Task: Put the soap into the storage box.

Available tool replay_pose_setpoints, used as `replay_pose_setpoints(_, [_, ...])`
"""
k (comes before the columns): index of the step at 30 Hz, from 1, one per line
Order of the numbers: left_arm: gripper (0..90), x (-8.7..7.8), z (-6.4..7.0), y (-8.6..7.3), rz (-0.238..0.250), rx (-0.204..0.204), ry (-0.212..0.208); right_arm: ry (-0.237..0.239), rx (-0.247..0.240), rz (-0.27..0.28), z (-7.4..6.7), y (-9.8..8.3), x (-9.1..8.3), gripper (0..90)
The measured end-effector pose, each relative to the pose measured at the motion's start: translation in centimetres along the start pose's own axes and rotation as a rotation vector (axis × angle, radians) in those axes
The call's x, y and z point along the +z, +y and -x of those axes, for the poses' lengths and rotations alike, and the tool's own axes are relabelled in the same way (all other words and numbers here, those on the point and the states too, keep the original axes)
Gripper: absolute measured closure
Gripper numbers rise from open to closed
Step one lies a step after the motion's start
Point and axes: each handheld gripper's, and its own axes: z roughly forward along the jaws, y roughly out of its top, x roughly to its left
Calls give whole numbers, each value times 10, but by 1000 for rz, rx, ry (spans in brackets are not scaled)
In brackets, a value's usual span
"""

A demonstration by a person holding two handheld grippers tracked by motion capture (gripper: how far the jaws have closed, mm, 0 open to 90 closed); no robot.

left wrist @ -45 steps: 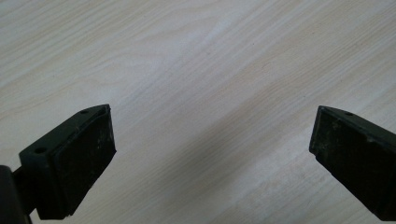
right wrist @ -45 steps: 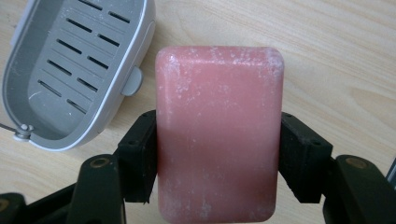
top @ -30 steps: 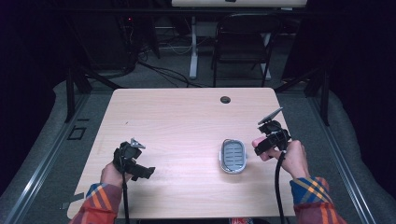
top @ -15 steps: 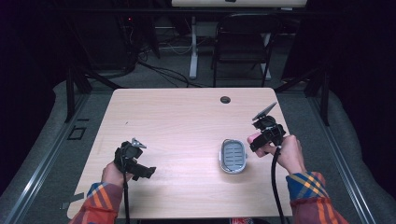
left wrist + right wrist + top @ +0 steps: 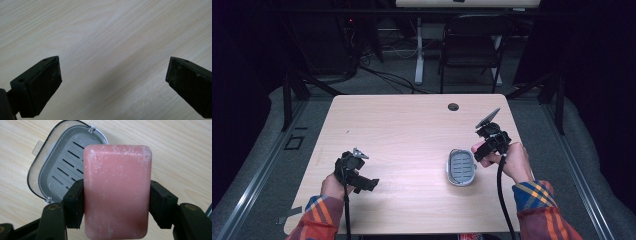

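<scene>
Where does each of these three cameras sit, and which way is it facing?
High view: above the person's side, facing forward and down on the table; forearms, both grippers.
Left gripper view: rides the left gripper, facing bare wood.
Right gripper view: rides the right gripper, facing pink soap.
Shared: the soap dish.

The left hand-held gripper (image 5: 113,82) hangs over bare worktop (image 5: 105,32), pale wood with fine grain running slantwise. Its two black jaws stand wide apart, one at each lower corner, with nothing between them.
</scene>
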Motion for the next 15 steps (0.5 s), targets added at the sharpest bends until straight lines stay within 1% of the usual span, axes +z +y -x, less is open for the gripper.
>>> replay_pose_setpoints(1, [1, 0, 0, 0, 0, 0, -1, -5, -2, -2, -1, 1, 1, 373])
replay_pose_setpoints(2, [2, 0, 0, 0, -1, -1, -1, -2, -22, -26, -1, 2, 0, 373])
replay_pose_setpoints(3, [2, 0, 0, 0, -2, 1, -1, -1, -17, -26, -2, 3, 1, 373])
replay_pose_setpoints(4, [1, 0, 0, 0, -2, 1, -1, 4, -9, -15, -3, 4, 2, 373])
replay_pose_setpoints(6, [1, 0, 0, 0, -2, 1, -1, 3, -5, -5, -6, 5, 5, 373])
replay_pose_setpoints(8, [2, 0, 0, 0, 0, 1, 0, 14, -10, -18, -8, 7, 7, 374])
replay_pose_setpoints(10, [1, 0, 0, 0, 0, 0, 0, 11, -20, -28, -10, 8, 8, 373])
replay_pose_setpoints(12, [1, 0, 0, 0, -2, 1, 0, 19, -26, -34, -12, 10, 11, 373])
replay_pose_setpoints(13, [1, 0, 0, 0, 0, 1, -2, 23, -10, -18, -14, 10, 13, 374])
replay_pose_setpoints(14, [2, 0, 0, 0, -1, 0, 0, 18, -29, -41, -13, 12, 13, 373])
replay_pose_setpoints(15, [1, 0, 0, 0, -1, 1, -1, 20, -26, -42, -14, 12, 15, 374])
